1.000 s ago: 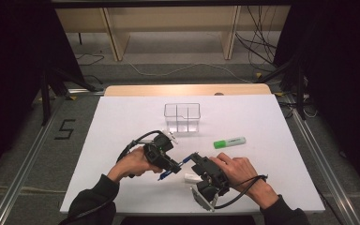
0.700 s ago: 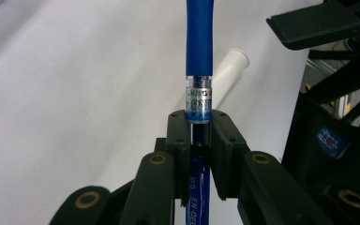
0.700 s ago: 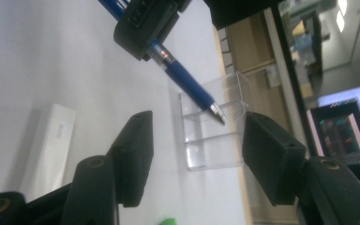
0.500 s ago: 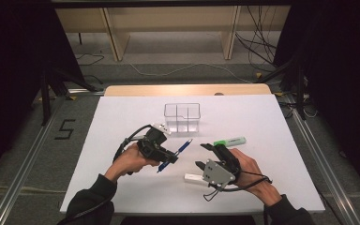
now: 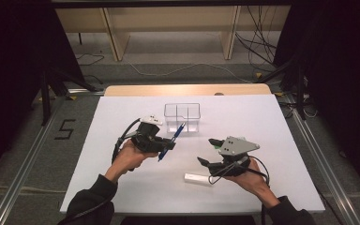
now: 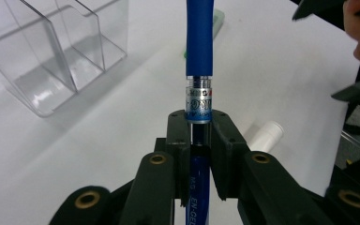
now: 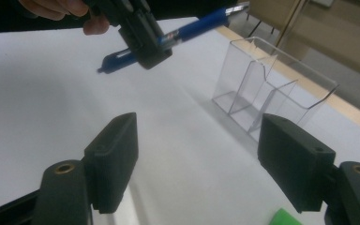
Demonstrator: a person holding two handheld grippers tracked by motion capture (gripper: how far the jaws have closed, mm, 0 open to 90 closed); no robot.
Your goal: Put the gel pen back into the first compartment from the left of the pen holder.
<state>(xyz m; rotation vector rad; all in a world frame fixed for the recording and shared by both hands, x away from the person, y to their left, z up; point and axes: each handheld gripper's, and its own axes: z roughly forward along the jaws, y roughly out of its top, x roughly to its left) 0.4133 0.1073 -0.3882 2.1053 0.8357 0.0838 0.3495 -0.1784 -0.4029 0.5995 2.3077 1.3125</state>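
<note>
We find the left gripper [image 5: 165, 143] clamped on a blue pen [image 5: 171, 140], held clear of the white table [image 5: 122, 187] at about nine o'clock from the sheet's centre. In the left gripper view the pads grip the pen [image 6: 199, 70] just below its silver band, the blue grip section running away toward twelve o'clock. The pen's far end points to one o'clock, toward a clear plastic organiser [image 5: 183, 117] with upright dividers, standing near the table's far edge; the tip lies close before its front wall, and we cannot tell whether they touch.

The right gripper [image 5: 206, 151] sits at about five o'clock from centre, its jaws standing apart with nothing between them; they have just been opening. The right gripper view confirms bare table between the two black pads [image 7: 115, 154]. A white cap [image 5: 199, 178] lies flat on the table just beside this gripper, at its seven o'clock side. A green object [image 7: 286, 218] shows at that view's lower edge.

The surface is plain white, bordered by metal rails [image 5: 23, 187] on grey floor. Wooden shelving [image 5: 168, 28] and loose cables [image 5: 258, 47] stand beyond at twelve o'clock.
</note>
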